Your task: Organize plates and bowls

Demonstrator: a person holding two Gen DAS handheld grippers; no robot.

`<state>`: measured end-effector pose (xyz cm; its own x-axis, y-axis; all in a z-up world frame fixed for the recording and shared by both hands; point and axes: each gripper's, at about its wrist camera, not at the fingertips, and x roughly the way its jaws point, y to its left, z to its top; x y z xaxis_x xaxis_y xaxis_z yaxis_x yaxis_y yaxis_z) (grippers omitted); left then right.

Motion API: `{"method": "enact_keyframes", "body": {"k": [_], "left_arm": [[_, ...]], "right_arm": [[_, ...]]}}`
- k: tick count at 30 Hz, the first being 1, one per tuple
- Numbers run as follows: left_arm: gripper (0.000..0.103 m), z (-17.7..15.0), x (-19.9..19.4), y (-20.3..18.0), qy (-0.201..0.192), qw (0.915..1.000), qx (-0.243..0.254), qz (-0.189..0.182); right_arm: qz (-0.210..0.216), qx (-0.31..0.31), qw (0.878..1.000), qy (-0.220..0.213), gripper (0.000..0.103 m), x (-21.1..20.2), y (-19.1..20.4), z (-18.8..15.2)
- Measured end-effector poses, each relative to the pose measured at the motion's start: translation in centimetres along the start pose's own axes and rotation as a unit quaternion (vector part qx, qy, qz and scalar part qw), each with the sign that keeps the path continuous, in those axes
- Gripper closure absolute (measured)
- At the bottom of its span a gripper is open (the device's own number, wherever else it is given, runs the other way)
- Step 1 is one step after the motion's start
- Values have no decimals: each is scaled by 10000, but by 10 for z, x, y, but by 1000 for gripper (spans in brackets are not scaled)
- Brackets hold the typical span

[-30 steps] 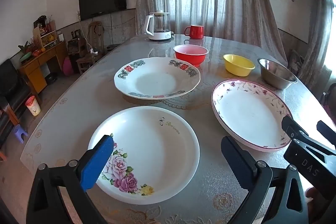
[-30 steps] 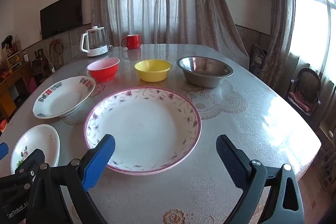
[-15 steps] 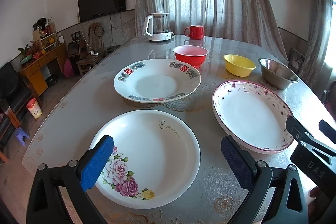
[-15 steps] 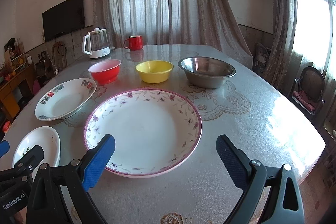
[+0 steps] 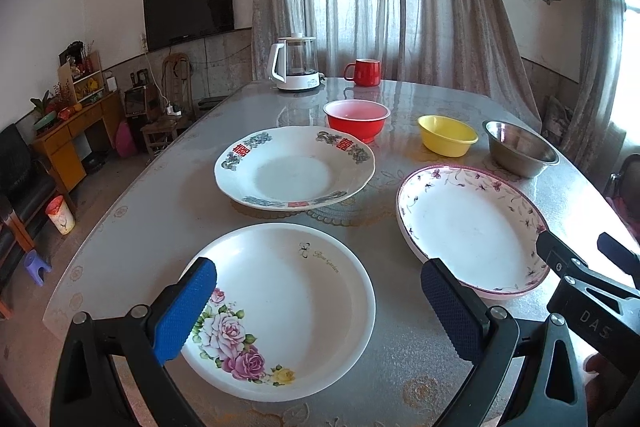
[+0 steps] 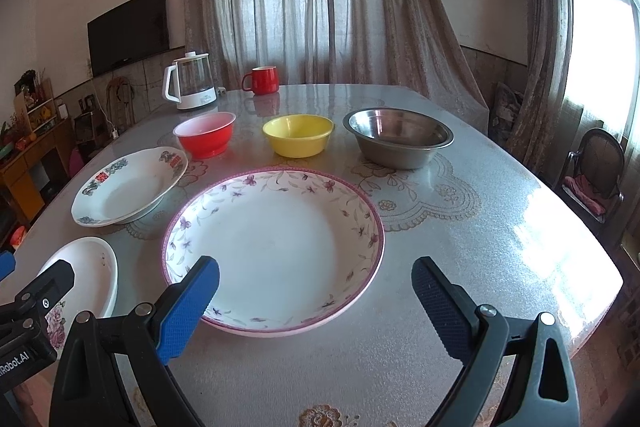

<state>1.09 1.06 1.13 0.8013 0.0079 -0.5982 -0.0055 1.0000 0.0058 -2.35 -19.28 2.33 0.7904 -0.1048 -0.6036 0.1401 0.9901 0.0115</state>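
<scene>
Three plates lie on the table: a rose plate (image 5: 288,307) nearest me, a plate with red characters (image 5: 294,171) behind it, and a purple-flowered plate (image 6: 276,247) to the right. Behind them stand a red bowl (image 6: 206,133), a yellow bowl (image 6: 298,135) and a steel bowl (image 6: 400,137). My left gripper (image 5: 318,291) is open and empty, hovering over the rose plate's near edge. My right gripper (image 6: 316,287) is open and empty over the near edge of the purple-flowered plate.
A glass kettle (image 5: 296,65) and a red mug (image 5: 364,71) stand at the table's far end. The table (image 6: 500,227) has a rounded edge; a chair (image 6: 596,171) sits to its right. A cabinet (image 5: 76,131) and stool (image 5: 36,265) are at the left.
Both grippers have drawn back and risen slightly; the plates sit a little farther off in both views. Nothing on the table has moved.
</scene>
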Motion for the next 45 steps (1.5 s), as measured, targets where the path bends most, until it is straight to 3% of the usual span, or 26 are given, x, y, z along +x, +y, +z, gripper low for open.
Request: {"method": "enact_keyframes", "body": {"k": [8,34,45], "left_arm": [[0,2,1,-1,10,9999,5,-102],[0,11,19,-8,287,9992,-32,-260],[0,26,22,-17,176,9987,3,-476]], "right_arm": [[-88,72,9999,-11,4,0,-8,4],[270,-6,9994,199,4,15,-19,13],[359,33,9988,319,4,22,-40,17]]}}
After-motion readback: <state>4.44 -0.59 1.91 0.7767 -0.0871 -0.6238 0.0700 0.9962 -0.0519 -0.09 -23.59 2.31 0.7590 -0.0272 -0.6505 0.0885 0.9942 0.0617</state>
